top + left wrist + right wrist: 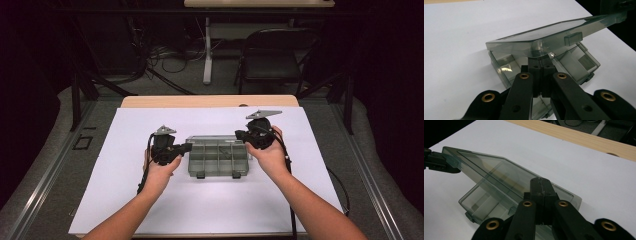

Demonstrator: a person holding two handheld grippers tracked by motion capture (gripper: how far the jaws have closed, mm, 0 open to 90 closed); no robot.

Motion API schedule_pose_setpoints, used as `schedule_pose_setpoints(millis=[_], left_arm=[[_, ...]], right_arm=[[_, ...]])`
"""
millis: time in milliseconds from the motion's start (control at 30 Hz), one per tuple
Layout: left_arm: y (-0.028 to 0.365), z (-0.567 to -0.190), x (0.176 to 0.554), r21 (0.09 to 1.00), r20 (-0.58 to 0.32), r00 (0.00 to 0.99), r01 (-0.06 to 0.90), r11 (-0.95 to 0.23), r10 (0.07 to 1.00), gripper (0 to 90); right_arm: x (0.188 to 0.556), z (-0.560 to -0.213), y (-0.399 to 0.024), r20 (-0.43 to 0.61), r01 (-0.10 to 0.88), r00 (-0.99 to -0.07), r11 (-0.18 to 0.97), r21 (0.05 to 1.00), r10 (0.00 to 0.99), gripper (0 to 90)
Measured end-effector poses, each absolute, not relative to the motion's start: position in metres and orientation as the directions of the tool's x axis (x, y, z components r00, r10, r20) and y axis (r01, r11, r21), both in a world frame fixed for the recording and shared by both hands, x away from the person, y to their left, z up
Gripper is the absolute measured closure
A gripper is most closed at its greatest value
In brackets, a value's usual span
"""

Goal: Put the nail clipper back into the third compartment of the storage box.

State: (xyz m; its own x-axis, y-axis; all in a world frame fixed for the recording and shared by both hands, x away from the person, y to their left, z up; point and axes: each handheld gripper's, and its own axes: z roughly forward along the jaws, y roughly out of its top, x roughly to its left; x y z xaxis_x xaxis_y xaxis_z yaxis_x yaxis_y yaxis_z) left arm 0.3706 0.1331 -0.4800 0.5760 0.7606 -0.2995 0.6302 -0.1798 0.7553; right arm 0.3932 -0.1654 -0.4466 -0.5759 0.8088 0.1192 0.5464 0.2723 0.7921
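Observation:
A smoky clear plastic compartment box (pixel 218 159) lies in the middle of the white sheet, its latches toward me. Its hinged lid (pixel 541 37) stands part-way up, tilted over the tray (pixel 576 62). My left gripper (pixel 540 61) is shut, with its joined tips tucked under the lid's short left edge. At the box's left end it appears as the left gripper (pixel 186 148). My right gripper (pixel 540 182) is shut too, its tips against the lid (pixel 499 172) at the right end. From above, the right gripper (pixel 240 135) meets the box's far right corner. Nothing is pinched between either pair of jaws.
A white sheet (pixel 150 200) covers the table, and bare wood (pixel 210 101) shows along its far edge. Beyond stand a black folding chair (pixel 275 55), a desk leg (pixel 207 50) and floor cables (pixel 170 62). Each gripper trails a cable toward me.

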Motion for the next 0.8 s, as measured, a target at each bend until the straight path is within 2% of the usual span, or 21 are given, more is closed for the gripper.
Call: schedule_pose_setpoints(millis=[800], left_arm=[[0.135, -0.515, 0.343, 0.751, -0.273, 0.604, 0.62, -0.226, 0.749, 89.5]], right_arm=[[0.364, -0.482, -0.171, 0.128, 0.547, -0.6, 0.289, 0.786, 0.79, 90.0]])
